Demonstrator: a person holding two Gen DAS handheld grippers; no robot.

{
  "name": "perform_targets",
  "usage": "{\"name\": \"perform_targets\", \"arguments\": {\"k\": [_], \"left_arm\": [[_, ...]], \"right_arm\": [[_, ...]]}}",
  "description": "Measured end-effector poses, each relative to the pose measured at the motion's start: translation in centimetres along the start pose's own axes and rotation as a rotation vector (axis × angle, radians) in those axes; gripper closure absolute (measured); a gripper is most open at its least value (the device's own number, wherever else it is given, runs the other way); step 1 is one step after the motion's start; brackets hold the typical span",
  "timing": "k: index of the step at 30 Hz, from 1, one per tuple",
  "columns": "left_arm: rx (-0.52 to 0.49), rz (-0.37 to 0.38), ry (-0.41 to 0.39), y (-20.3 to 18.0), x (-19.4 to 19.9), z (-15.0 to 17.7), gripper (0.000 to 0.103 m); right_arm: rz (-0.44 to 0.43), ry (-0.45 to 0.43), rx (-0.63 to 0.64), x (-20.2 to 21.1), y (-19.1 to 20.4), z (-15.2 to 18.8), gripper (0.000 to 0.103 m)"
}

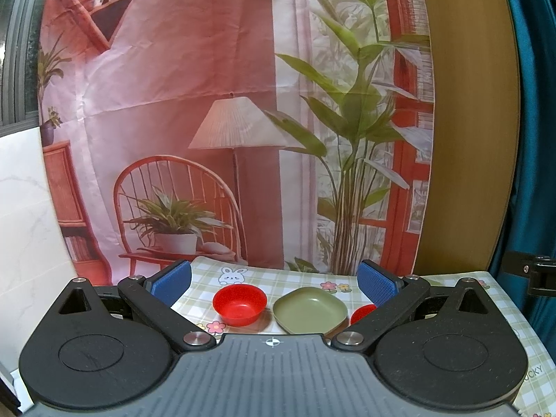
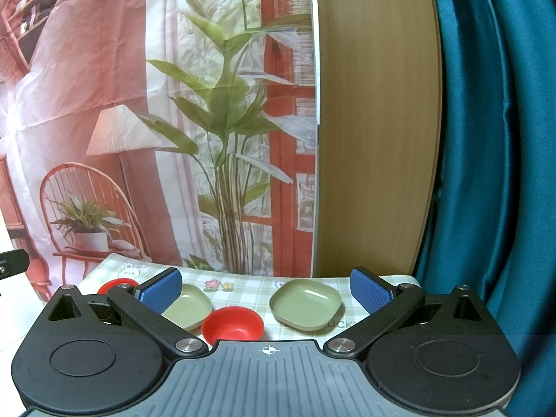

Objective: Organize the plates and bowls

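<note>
In the left wrist view a red bowl [image 1: 239, 304] and a green square plate [image 1: 309, 309] sit side by side on the checked tablecloth [image 1: 295, 279]. A second red bowl [image 1: 361, 313] peeks from behind the right finger. My left gripper [image 1: 274, 283] is open and empty, held above and short of them. In the right wrist view a green plate [image 2: 305, 303] lies right, a red bowl [image 2: 232, 324] in the middle, another green plate [image 2: 189, 305] left and a red bowl rim [image 2: 116, 284] far left. My right gripper [image 2: 266, 290] is open and empty.
A printed backdrop [image 1: 208, 121] hangs right behind the table. A wooden panel [image 2: 375, 121] and a teal curtain [image 2: 493, 156] stand at the right. A black clamp [image 1: 540, 276] sits at the table's right edge. White marble wall [image 1: 24, 226] is at the left.
</note>
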State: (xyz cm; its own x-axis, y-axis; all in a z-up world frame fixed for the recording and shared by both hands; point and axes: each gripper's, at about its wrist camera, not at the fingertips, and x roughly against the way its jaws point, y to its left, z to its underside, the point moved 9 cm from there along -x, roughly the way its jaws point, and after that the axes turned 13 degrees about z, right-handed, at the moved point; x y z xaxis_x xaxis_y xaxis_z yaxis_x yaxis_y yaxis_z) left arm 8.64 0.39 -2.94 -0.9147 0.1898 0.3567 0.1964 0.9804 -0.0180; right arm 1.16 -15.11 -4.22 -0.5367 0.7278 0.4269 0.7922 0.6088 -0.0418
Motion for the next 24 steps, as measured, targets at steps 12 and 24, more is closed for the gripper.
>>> {"name": "perform_targets", "arguments": {"k": [12,24], "left_arm": [[-0.002,0.001,0.000,-0.06,0.10,-0.05,0.000],[-0.002,0.003,0.000,-0.03,0.10,-0.08,0.000]], "right_arm": [[-0.001,0.000,-0.001,0.19,0.28,0.18,0.000],[-0.001,0.000,-0.001,0.17,0.04,0.00,0.000]]}}
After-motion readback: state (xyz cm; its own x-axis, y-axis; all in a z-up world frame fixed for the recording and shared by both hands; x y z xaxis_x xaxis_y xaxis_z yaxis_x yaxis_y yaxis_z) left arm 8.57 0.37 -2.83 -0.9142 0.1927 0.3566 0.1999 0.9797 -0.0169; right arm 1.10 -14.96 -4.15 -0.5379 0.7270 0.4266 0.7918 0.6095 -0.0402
